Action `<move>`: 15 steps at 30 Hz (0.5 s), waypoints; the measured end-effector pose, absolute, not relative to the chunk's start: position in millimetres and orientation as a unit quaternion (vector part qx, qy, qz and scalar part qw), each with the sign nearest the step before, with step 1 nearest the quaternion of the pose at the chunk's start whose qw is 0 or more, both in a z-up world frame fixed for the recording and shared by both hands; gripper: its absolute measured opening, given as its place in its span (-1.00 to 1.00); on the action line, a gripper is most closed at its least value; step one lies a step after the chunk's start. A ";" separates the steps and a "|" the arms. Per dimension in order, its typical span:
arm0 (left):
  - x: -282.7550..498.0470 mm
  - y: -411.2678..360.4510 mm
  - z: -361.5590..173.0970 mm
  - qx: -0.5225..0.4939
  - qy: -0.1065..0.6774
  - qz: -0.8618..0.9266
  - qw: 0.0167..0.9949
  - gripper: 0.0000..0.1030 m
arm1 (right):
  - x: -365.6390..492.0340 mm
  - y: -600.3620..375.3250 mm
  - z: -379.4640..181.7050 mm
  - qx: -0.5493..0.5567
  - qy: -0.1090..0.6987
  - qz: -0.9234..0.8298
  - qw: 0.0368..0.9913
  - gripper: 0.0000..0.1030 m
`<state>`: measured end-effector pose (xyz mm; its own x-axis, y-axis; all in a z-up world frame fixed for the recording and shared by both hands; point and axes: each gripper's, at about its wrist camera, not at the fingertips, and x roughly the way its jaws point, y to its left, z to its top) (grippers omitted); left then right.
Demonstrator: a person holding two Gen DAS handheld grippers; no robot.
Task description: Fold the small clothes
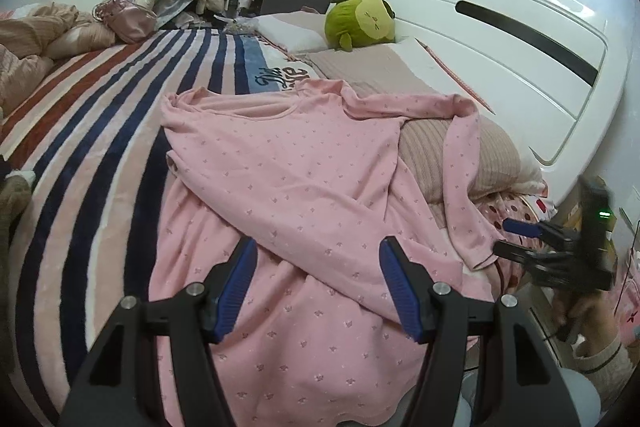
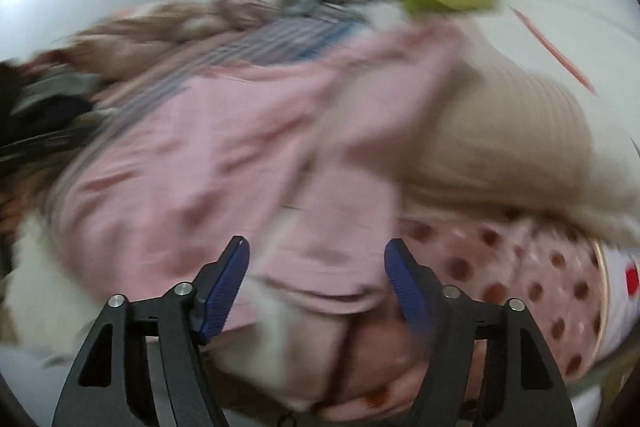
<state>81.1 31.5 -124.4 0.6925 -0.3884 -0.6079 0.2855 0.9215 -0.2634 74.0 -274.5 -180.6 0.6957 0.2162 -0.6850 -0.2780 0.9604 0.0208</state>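
Note:
A pink long-sleeved top with a small print [image 1: 288,187] lies spread on the striped blanket [image 1: 104,131], its right sleeve [image 1: 464,163] draped over a beige ribbed pillow [image 1: 492,155]. My left gripper [image 1: 316,251] is open and empty, hovering over the top's lower part. My right gripper [image 1: 508,239] shows at the right edge of the left wrist view, near the sleeve cuff. In the blurred right wrist view my right gripper [image 2: 316,259] is open, and the sleeve cuff [image 2: 324,279] lies between and below its pads.
A green plush toy [image 1: 360,21] sits by the white headboard [image 1: 500,39]. Crumpled bedding and a pink bag [image 1: 128,17] lie at the far left. A polka-dot sheet [image 2: 540,275] lies under the pillow [image 2: 500,147]. Shelves and clutter stand behind the bed.

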 end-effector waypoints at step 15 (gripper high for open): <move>80.4 56.0 -123.1 -0.110 0.326 -0.173 0.923 0.16 | 99.5 -302.5 -142.1 0.114 0.323 0.238 0.909 -0.95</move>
